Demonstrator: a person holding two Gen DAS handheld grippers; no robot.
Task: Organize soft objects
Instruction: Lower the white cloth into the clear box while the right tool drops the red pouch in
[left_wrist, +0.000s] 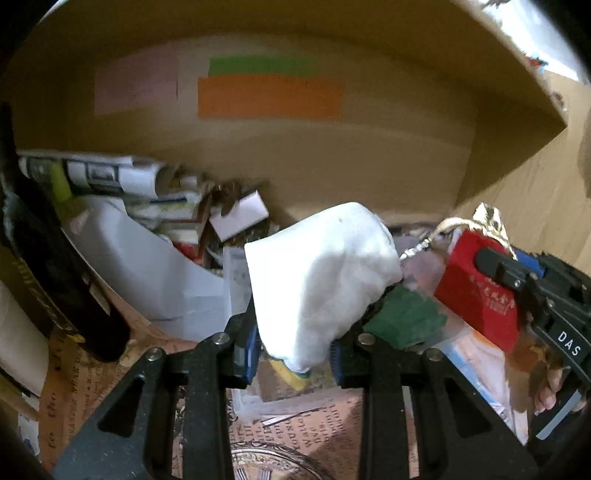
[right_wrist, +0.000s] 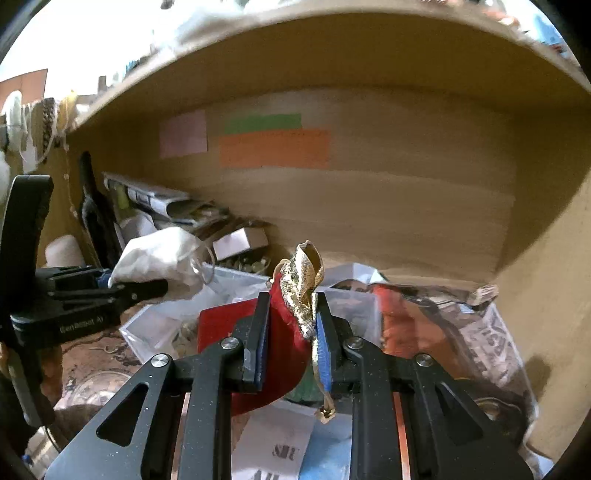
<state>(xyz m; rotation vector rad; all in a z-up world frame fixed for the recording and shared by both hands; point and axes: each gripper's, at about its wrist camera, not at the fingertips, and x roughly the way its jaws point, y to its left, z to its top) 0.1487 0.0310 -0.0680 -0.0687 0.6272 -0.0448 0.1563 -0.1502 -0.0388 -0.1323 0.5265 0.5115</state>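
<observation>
Left gripper (left_wrist: 295, 350) clamping white cloth pouch (left_wrist: 321, 280), right gripper (right_wrist: 291, 339) pinching red pouch (right_wrist: 284, 354), apparently above clear plastic bin (right_wrist: 155, 325)

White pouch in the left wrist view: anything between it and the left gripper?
No. The left gripper already has the white pouch pinched between its fingers, with nothing in between. The right gripper likewise grips the red pouch directly.
</observation>
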